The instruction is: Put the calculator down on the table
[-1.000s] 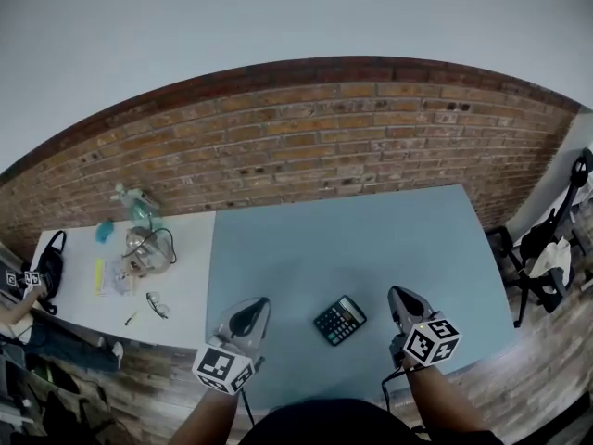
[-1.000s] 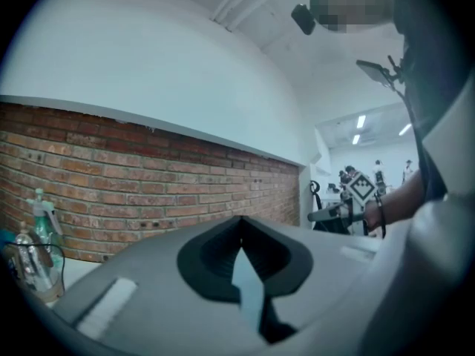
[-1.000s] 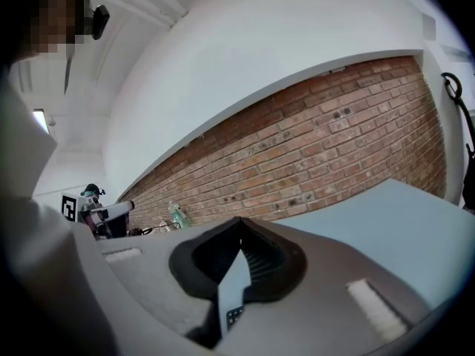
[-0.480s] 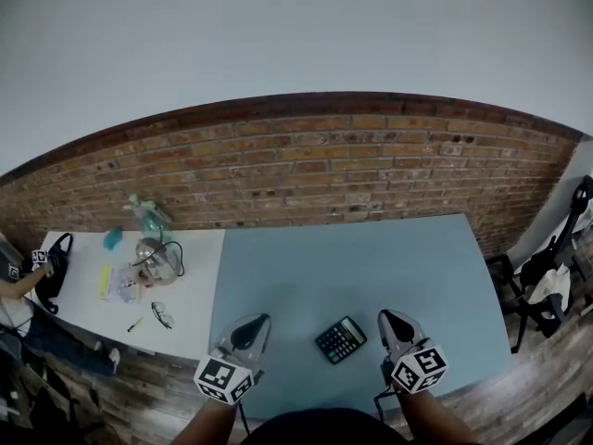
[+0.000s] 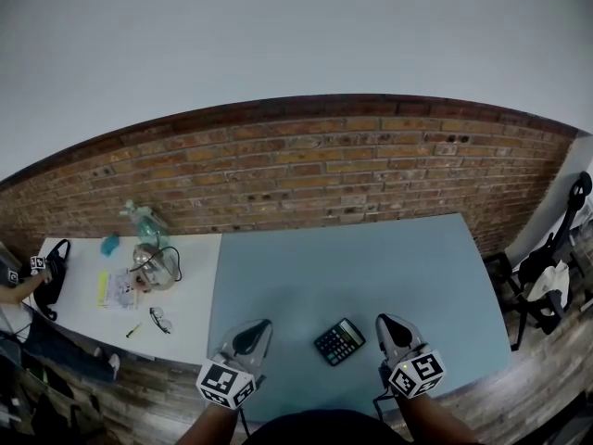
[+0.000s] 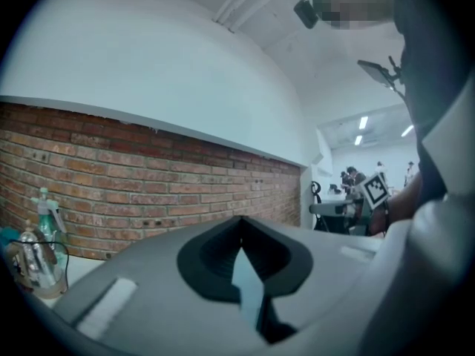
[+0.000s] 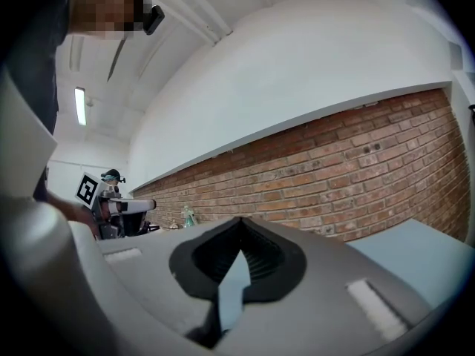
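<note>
Blue-grey laminate covered the table (image 5: 371, 248), and the calculator (image 5: 339, 341) lay flat on it near the front edge, keys up and turned at a slant. It sat between the two grippers and touched neither. The left gripper (image 5: 259, 326) was held over the table's near edge to the calculator's left, its jaws pressed together at the tips with nothing between them. The right gripper (image 5: 384, 323) was held near the calculator on the other side, its jaws likewise closed and empty. Both pointed away from the person, toward the brick wall (image 5: 306, 174) behind the table. A white table (image 5: 190, 295) stood against the blue one's left side, carrying a spray bottle (image 5: 141, 219), a pair of glasses (image 5: 159, 318) and small clutter I could not make out. A black chair (image 5: 542, 248) stood off to the right.
</note>
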A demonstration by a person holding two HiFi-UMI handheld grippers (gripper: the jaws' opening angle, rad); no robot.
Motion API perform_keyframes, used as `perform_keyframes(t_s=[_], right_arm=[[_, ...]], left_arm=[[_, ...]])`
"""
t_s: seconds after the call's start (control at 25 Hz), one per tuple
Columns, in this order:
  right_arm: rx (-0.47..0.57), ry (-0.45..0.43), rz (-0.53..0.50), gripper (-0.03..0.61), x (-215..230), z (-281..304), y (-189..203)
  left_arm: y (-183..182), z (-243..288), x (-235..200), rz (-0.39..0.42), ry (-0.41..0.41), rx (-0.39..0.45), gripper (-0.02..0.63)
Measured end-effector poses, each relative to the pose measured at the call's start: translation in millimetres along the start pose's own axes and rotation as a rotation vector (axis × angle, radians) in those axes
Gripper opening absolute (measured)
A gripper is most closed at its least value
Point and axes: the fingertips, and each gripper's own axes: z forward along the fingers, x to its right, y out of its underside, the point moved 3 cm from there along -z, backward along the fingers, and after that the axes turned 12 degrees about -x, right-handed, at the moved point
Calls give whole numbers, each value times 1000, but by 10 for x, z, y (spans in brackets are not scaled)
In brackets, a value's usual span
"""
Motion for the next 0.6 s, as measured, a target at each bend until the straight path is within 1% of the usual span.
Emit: perform_keyframes(t_s=[0.16, 0.36, 0.6], right_arm=[[-14, 1, -1, 2, -55, 63, 44], [-32, 2, -35, 2, -104, 108, 37], [-42, 32, -18, 2, -49, 57, 92]], left_arm=[[35, -37, -28, 2, 4, -7, 3], [100, -90, -97, -8, -8, -15, 2], [31, 7, -49, 12, 29, -2, 2]])
